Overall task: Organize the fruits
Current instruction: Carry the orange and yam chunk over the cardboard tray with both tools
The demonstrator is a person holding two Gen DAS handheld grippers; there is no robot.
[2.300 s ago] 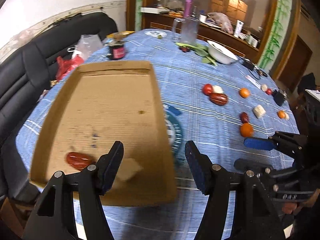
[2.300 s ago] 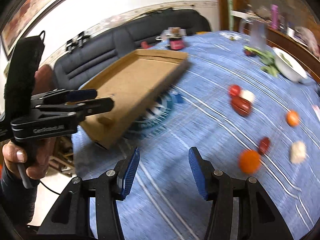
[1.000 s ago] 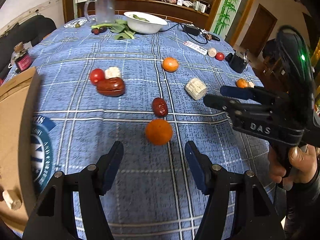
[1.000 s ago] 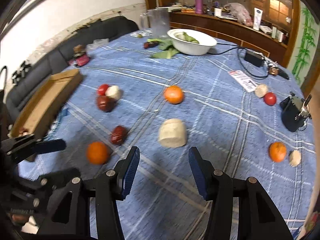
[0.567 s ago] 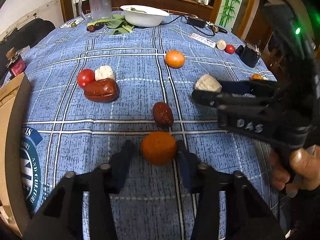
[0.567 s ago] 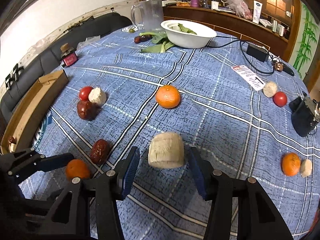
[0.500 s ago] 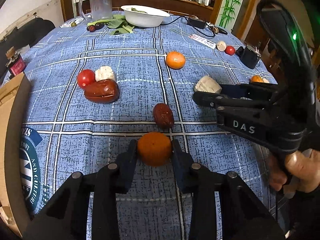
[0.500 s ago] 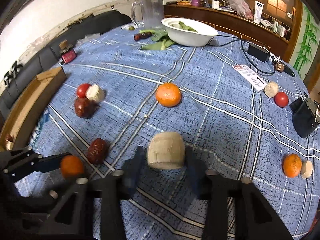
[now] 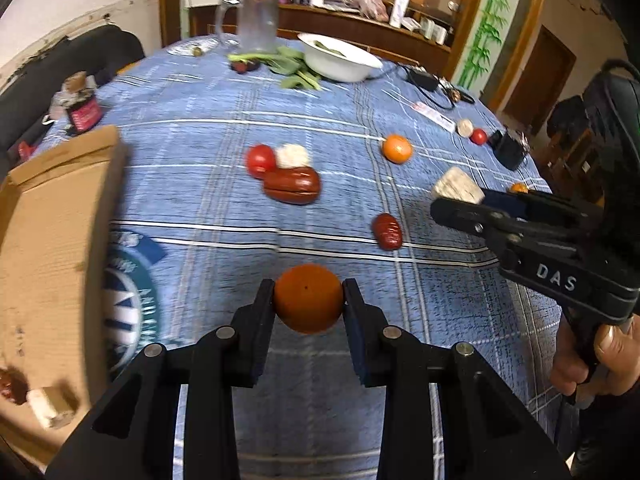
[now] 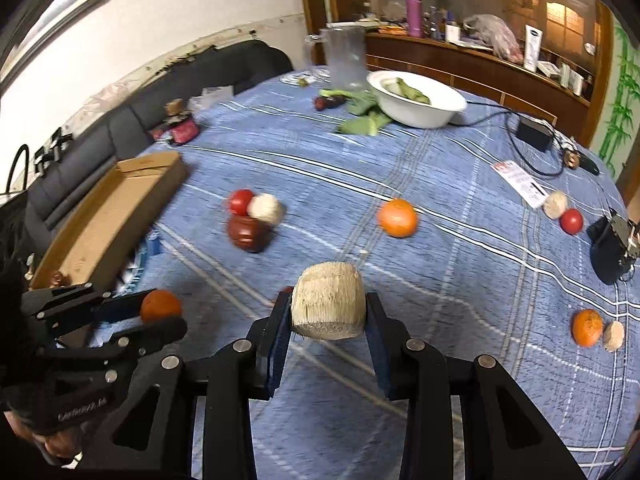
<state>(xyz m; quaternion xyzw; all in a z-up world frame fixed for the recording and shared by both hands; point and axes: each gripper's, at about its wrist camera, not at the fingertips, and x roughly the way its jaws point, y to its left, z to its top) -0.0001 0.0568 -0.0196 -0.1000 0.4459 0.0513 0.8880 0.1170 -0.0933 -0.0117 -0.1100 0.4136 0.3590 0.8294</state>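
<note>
The orange fruit (image 9: 308,298) sits pinched at its widest girth in the left tool (image 9: 308,300), clear of the worktop (image 9: 224,208). The right tool (image 10: 328,308) clamps the pale ridged chunk (image 10: 329,300) likewise (both presumably bound for the cardboard tray (image 10: 116,208), where earlier pieces lie).

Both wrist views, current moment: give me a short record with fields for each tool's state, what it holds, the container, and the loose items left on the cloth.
left tool: shut on orange
right tool: shut on pale chunk
container: cardboard tray at the table's left edge, with a red piece and a pale piece in its near corner
cluster on cloth: tomato, pale ball and large red date touching
single items: small red date, second orange
background: white bowl, glass jug
</note>
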